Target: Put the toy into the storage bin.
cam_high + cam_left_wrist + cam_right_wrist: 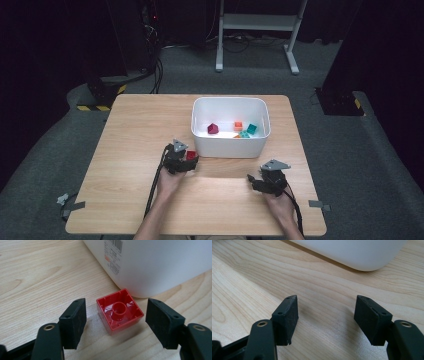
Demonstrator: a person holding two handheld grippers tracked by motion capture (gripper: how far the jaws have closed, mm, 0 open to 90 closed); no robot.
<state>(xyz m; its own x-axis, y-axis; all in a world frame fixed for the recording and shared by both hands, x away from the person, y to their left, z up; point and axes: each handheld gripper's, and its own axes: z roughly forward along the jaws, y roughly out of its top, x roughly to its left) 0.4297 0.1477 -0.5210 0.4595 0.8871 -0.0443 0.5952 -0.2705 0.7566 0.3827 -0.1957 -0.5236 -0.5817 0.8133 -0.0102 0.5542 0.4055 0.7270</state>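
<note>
Straddling one red plastic brick (pixel 120 315) upturned on the counter (pixel 125 150) near the white bin's (pixel 227 145) near wall, the left tool (pixel 116 320) stands released, pads clear; the light, rigid, slick brick suits flat-side gripping. The right tool (pixel 325 317) gapes empty. Four bricks lie inside.

Red brick (pixel 120 315), white bin (pixel 231 142), black tool pads (pixel 75 322), light woodgrain table (pixel 140 125)

1. A bin (pixel 231 127) sat on the table (pixel 130 130), toward its far edge.
2. Several blocks (pixel 238 128) lay inside it.
3. One brick (pixel 120 312) lay upside down (hollow upward) just before the bin's near wall, between the left gripper (pixel 116 323) jaws, untouched.
</note>
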